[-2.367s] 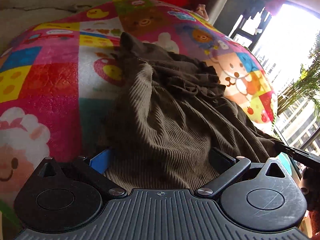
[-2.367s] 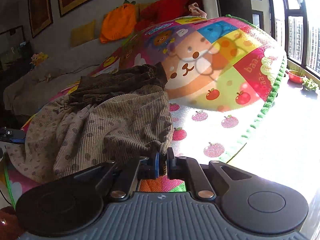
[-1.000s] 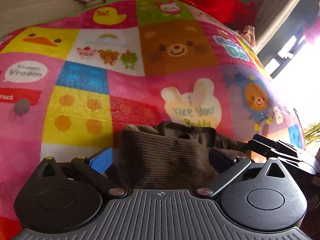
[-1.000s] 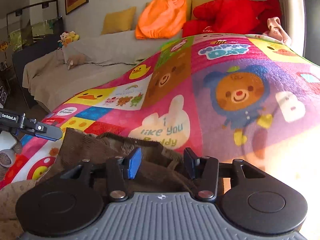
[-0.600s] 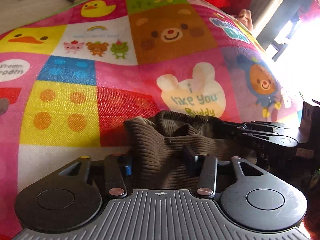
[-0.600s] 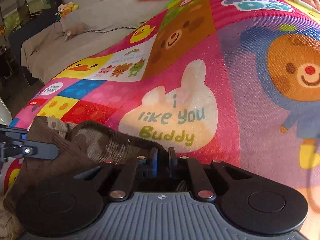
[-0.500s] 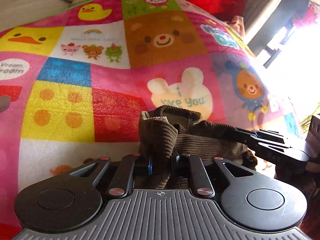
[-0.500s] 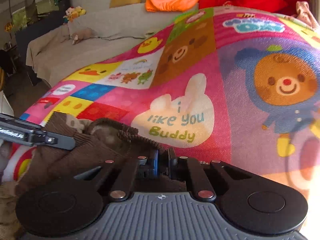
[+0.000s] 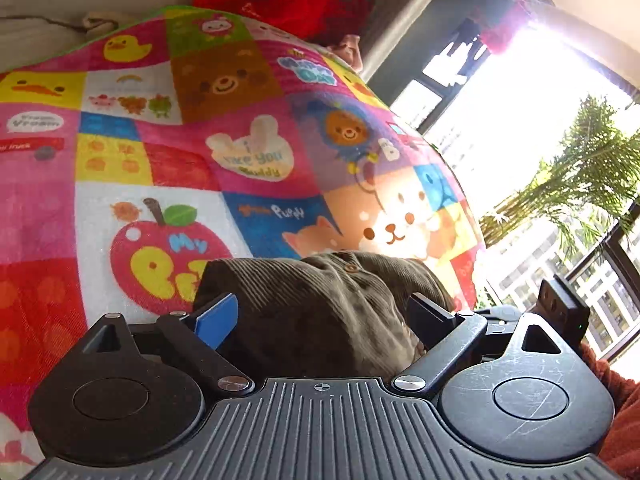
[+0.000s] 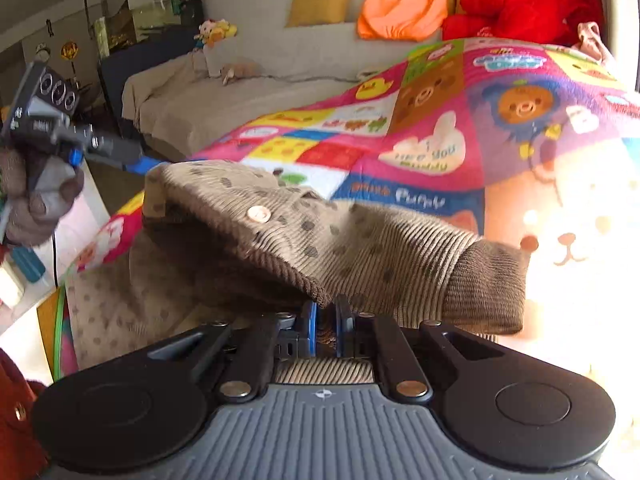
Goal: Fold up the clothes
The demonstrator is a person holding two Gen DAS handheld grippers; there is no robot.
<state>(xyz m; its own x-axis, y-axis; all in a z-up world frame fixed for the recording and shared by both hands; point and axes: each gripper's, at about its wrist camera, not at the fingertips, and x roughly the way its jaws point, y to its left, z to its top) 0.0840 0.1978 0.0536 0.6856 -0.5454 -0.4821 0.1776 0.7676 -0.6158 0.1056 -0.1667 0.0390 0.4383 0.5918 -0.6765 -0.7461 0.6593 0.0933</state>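
The right gripper (image 10: 325, 316) pinched the corduroy jacket (image 10: 320, 236) by its edge (ribbed cuff hanging beside), likely carrying a fold over. The left gripper (image 9: 326, 316) stood spread wide around the fabric, gripping nothing.

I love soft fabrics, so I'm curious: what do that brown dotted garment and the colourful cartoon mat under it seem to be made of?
The brown garment looks like corduroy: fine parallel ribs run across it, with printed darker dots, a matte nap and a knitted-looking ribbed cuff. Its button looks glossy, probably plastic. The mat seems a printed woven or quilted textile, matte with a fine grain; padding cannot be told.
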